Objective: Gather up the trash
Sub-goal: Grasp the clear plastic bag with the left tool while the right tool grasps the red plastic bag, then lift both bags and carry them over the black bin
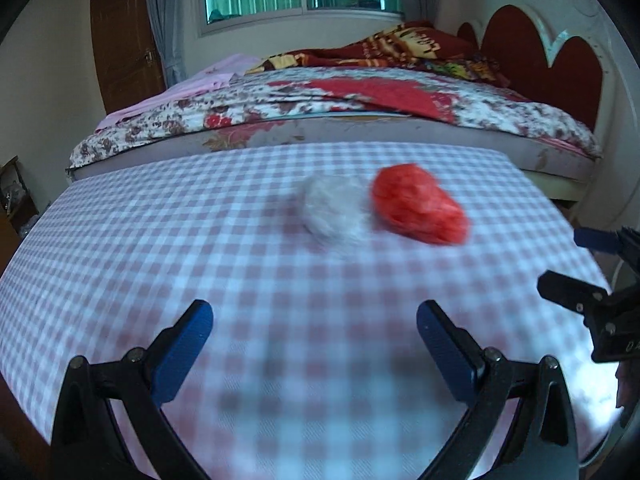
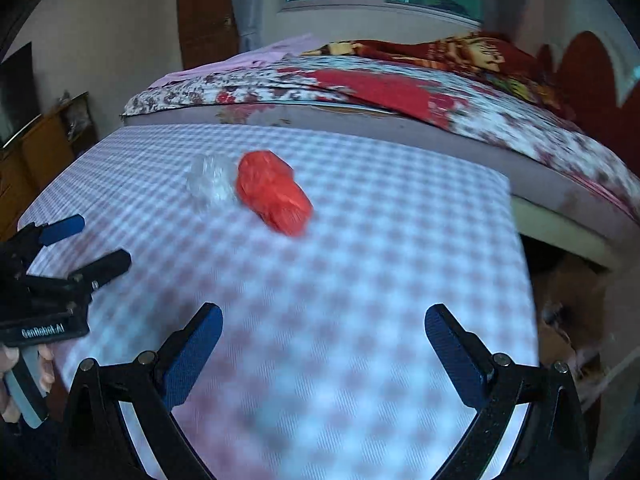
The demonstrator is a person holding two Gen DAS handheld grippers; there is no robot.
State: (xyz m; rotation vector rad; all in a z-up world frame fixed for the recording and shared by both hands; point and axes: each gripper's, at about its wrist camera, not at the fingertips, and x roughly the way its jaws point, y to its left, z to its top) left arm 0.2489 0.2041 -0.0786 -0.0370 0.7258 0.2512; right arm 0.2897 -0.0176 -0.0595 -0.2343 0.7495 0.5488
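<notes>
Red wad (image 1: 420, 204) beside seemingly white wad (image 1: 334, 210), ahead of both wide-open, empty claws (image 1: 314, 346) (image 2: 322, 348)

- Left gripper (image 1: 314, 344) hovers over the checked worktop (image 1: 160, 240), blue fingers (image 1: 184, 354) spread wide, nothing between them
- White crumpled wad (image 1: 334, 214) touches red crumpled wad (image 1: 420, 210)
- Right gripper (image 1: 592, 272) at right edge
- Bed (image 1: 360, 108) behind

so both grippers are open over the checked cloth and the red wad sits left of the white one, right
Not quite: the red wad sits right of the white wad, nearly touching it, as the left wrist view shows. Both the left gripper and right gripper are open over the checked cloth.
</notes>
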